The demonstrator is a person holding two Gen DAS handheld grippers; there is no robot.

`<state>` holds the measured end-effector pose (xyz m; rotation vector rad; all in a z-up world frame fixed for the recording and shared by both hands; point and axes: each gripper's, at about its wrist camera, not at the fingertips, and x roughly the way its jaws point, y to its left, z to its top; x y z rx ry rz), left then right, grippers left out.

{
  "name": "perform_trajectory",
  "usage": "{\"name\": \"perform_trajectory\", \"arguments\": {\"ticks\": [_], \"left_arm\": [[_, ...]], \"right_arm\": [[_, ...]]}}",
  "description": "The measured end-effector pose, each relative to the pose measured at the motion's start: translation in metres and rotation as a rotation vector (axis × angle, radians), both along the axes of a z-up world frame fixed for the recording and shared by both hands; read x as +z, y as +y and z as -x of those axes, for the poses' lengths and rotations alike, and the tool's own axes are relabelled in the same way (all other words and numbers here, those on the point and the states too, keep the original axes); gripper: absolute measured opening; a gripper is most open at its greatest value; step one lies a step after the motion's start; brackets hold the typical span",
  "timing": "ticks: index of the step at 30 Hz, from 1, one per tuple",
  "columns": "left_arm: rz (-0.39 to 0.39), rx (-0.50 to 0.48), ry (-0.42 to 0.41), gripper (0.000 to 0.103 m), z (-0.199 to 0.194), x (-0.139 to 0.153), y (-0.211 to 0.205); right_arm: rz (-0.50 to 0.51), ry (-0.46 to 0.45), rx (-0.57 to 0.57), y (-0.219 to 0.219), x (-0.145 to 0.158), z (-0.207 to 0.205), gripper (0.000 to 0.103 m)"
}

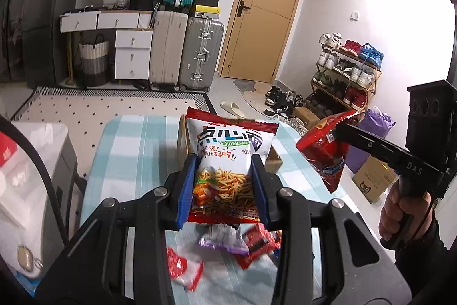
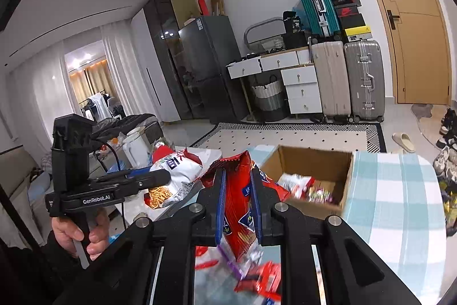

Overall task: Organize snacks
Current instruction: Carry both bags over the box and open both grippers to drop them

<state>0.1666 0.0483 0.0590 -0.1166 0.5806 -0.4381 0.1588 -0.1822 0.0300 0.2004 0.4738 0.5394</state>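
Two hand-held grippers, each clenched on one snack bag, are raised above a surface covered in a blue-and-white checked cloth (image 1: 128, 150). The left gripper (image 1: 224, 187) grasps a white-and-red bag of fried noodle snacks (image 1: 228, 150) (Chinese lettering, picture of thin golden sticks) by its lower half, blue pads pressed against both sides, the bag upright and clear of the cloth. The right gripper (image 2: 238, 205) pinches a red crisp bag (image 2: 238, 190) narrowly between its pads, the crumpled top poking up past the fingers. Each gripper also shows in the other's camera, held by a person's hand (image 2: 77, 233) on a pistol-style handle.

One open cardboard box (image 2: 311, 162) sits toward the far edge of the surface, with several wrapped snacks inside (too blurred to count). Beneath the grippers, near the front edge, loose packets lie scattered (image 1: 245, 242): mostly red, at least one purple, the exact number unclear through motion blur. Three suitcases (image 1: 200, 53) stand against the back wall.
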Motion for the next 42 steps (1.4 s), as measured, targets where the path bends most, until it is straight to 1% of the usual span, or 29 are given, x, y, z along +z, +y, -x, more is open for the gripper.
{"name": "perform_trajectory", "arguments": {"ticks": [3,6,9,11,13,14,15,16,18,20,24,27,28,32,34,38,41,42], "left_arm": [[0.005,-0.010,0.004,0.034,-0.021,0.014,-0.006],[0.001,0.003,-0.006,0.034,-0.043,0.025,-0.014],[0.001,0.006,0.016,0.034,-0.073,0.029,-0.024],[-0.014,-0.001,0.029,0.034,-0.093,0.030,-0.035],[-0.046,0.024,0.022,0.034,-0.114,0.028,-0.047],[-0.074,0.037,0.018,0.034,-0.126,0.027,-0.054],[-0.082,0.047,0.022,0.034,-0.138,0.024,-0.060],[-0.077,0.048,0.031,0.034,-0.148,0.020,-0.065],[-0.059,0.025,0.080,0.034,-0.174,0.011,-0.076],[-0.057,0.018,0.112,0.034,-0.191,-0.001,-0.087],[-0.090,0.004,0.204,0.034,-0.233,-0.034,-0.110],[-0.114,0.011,0.239,0.034,-0.256,-0.059,-0.123],[-0.118,0.009,0.249,0.034,-0.258,-0.071,-0.125],[-0.133,0.015,0.285,0.034,-0.274,-0.099,-0.134],[-0.135,0.014,0.296,0.034,-0.272,-0.114,-0.130],[-0.153,0.019,0.331,0.034,-0.279,-0.131,-0.129],[-0.161,0.029,0.329,0.034,-0.283,-0.135,-0.129],[-0.166,0.034,0.337,0.037,-0.285,-0.136,-0.130]], "right_arm": [[0.003,-0.012,-0.006,0.000,0.011,-0.018,0.016],[0.004,-0.020,-0.011,0.001,0.019,-0.032,0.016],[0.008,-0.017,-0.017,0.002,0.025,-0.049,0.016],[0.007,-0.014,-0.026,0.001,0.028,-0.063,0.016],[0.007,-0.013,-0.042,-0.001,0.029,-0.079,0.016],[0.003,-0.009,-0.042,-0.003,0.028,-0.088,0.016],[-0.007,-0.003,-0.046,-0.006,0.027,-0.096,0.016],[-0.013,0.008,-0.067,-0.009,0.025,-0.106,0.016],[-0.006,0.025,-0.087,-0.014,0.020,-0.126,0.016],[0.002,0.052,-0.102,-0.019,0.012,-0.147,0.016],[0.017,0.108,-0.132,-0.027,-0.011,-0.183,0.016],[0.037,0.150,-0.145,-0.030,-0.031,-0.205,0.016],[0.040,0.159,-0.146,-0.031,-0.038,-0.210,0.016],[0.060,0.194,-0.153,-0.033,-0.061,-0.225,0.016],[0.065,0.207,-0.160,-0.035,-0.071,-0.230,0.016],[0.055,0.240,-0.155,-0.040,-0.087,-0.239,0.016],[0.073,0.260,-0.150,-0.039,-0.097,-0.240,0.017],[0.081,0.271,-0.145,-0.039,-0.100,-0.241,0.017]]}}
